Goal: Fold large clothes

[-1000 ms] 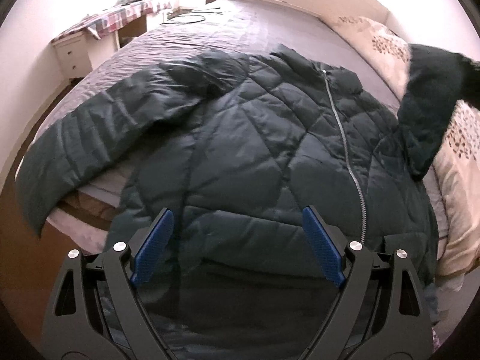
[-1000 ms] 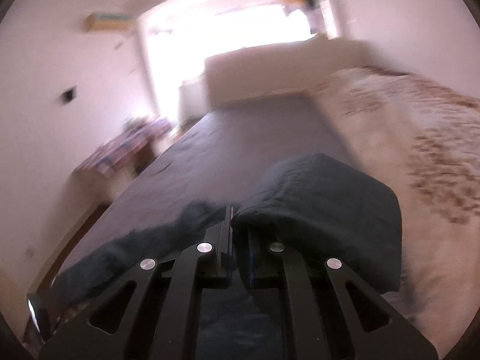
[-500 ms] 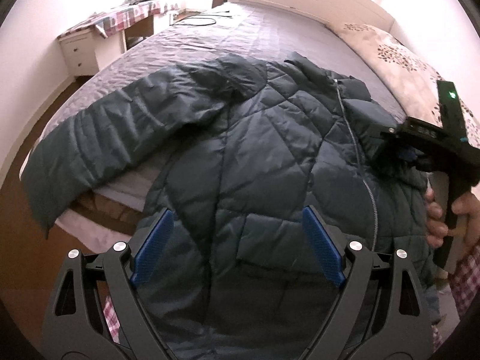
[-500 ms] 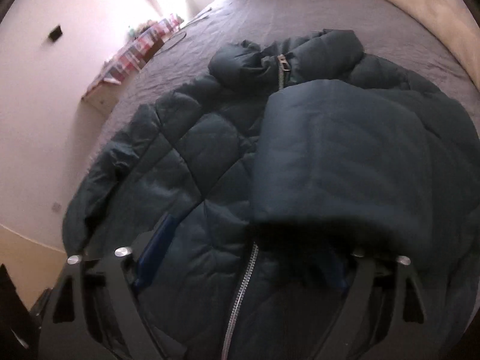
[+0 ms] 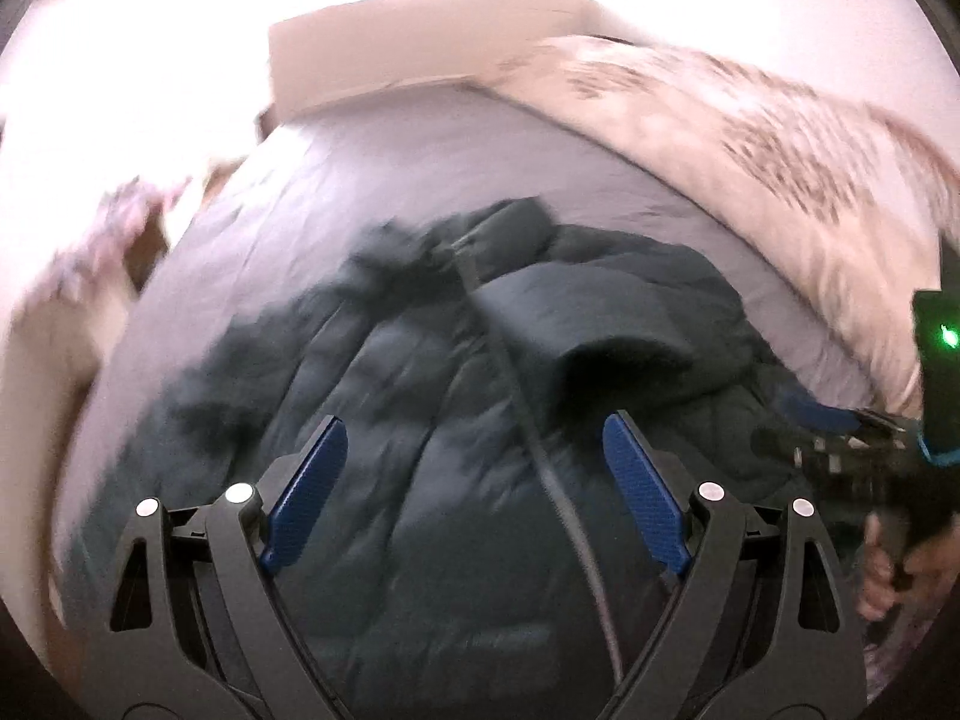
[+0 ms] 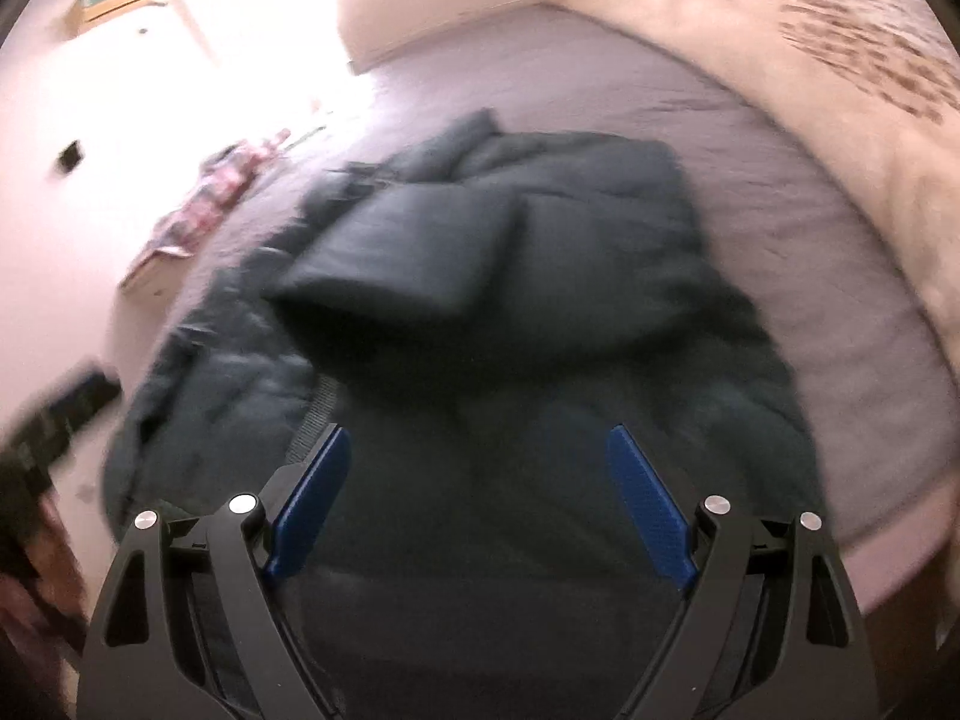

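On the grey-sheeted bed (image 6: 750, 138) lies the dark green quilted puffer jacket (image 5: 456, 480), zip (image 5: 522, 414) up, its right sleeve (image 6: 408, 252) already folded across the chest. The other sleeve (image 5: 198, 396) trails toward the bed's edge, unfolded. Both the left tongs (image 5: 474, 492) and the right tongs (image 6: 480, 498) hover spread wide over the jacket, holding nothing. Judging by this, the next move is pinching that loose sleeve near its cuff and carrying it across. A floral cream duvet (image 5: 750, 132) lies alongside.

Both black plastic tongs, left (image 5: 474, 480) and right (image 6: 480, 492), carry ribbed blue pads (image 5: 306, 486) and round silver screws (image 5: 239, 492). A green light (image 5: 948, 336) glows on the right unit's black body, with bare skin of the right hand (image 5: 885, 570) beneath it.
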{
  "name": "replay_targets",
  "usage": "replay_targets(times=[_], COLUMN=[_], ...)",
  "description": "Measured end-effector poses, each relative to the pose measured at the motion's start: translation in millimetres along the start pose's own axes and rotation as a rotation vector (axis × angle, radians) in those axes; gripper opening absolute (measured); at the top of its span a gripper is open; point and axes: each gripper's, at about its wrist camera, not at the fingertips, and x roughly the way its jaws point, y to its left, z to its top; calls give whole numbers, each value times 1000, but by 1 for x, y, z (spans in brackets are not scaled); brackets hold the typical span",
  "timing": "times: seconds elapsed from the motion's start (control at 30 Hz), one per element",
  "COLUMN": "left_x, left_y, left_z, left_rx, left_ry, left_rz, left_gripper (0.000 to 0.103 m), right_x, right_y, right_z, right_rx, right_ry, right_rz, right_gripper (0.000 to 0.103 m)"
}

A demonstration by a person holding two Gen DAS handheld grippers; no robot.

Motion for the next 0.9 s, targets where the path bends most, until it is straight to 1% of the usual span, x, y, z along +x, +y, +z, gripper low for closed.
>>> replay_targets(times=[0.03, 0.07, 0.13, 0.27, 0.33, 0.37, 0.4, 0.43, 0.47, 0.5, 0.53, 0.57, 0.6, 0.63, 0.7, 0.77, 0.83, 0.87, 0.9], left_x=[7, 11, 23, 42, 59, 64, 74, 83, 91, 98, 101, 105, 106, 102, 90, 79, 73, 66, 62], left_y=[-16, -27, -55, -98, -116, -120, -125, -126, -125, -122, -117, -107, -97, -80, -53, -28, -8, 2, 4], left_z=[10, 16, 31, 44, 47, 45, 45, 46, 46, 47, 47, 50, 52, 56, 57, 54, 50, 47, 45], left_rx=[62, 96, 183, 322, 392, 409, 429, 442, 450, 446, 429, 373, 313, 221, 112, 43, 9, -13, -18], left_ry=[-4, -3, 3, 13, 40, 50, 64, 72, 80, 90, 104, 136, 155, 157, 139, 120, 118, 110, 103], left_rz=[4, 5, -32, -44, -24, -7, 22, 54, 91, 125, 139, 139, 128, 122, 139, 148, 174, 158, 118], left_gripper=[87, 87, 87, 87, 87, 87, 87, 82, 69, 58, 29, 4, 1, 1, 1, 1, 1, 1, 1], right_x=[-3, -5, -4, 7, 12, 13, 13, 12, 12, 11, 11, 11, 11, 11, 11, 12, 12, 12, 13], right_y=[-7, -11, -16, -22, -26, -28, -32, -34, -38, -41, -44, -47, -50, -53, -55, -55, -55, -54, -54], right_z=[-10, -15, -24, -32, -33, -32, -32, -32, -32, -32, -32, -32, -32, -32, -32, -32, -32, -32, -32], right_rx=[-8, -17, -39, -42, -22, -10, 5, 14, 27, 40, 51, 60, 73, 80, 87, 84, 82, 81, 81], right_ry=[-13, -18, -27, -13, -1, 1, -2, -5, -7, -8, -8, -9, -9, -10, -12, -10, -11, -11, -9], right_rz=[-33, -48, -68, -50, -31, -23, -13, -10, -6, -2, -2, -1, 2, 4, 9, 7, 6, 6, 5], right_gripper=[85, 85, 85, 85, 85, 85, 85, 85, 85, 85, 85, 85, 85, 85, 85, 85, 85, 85, 85])
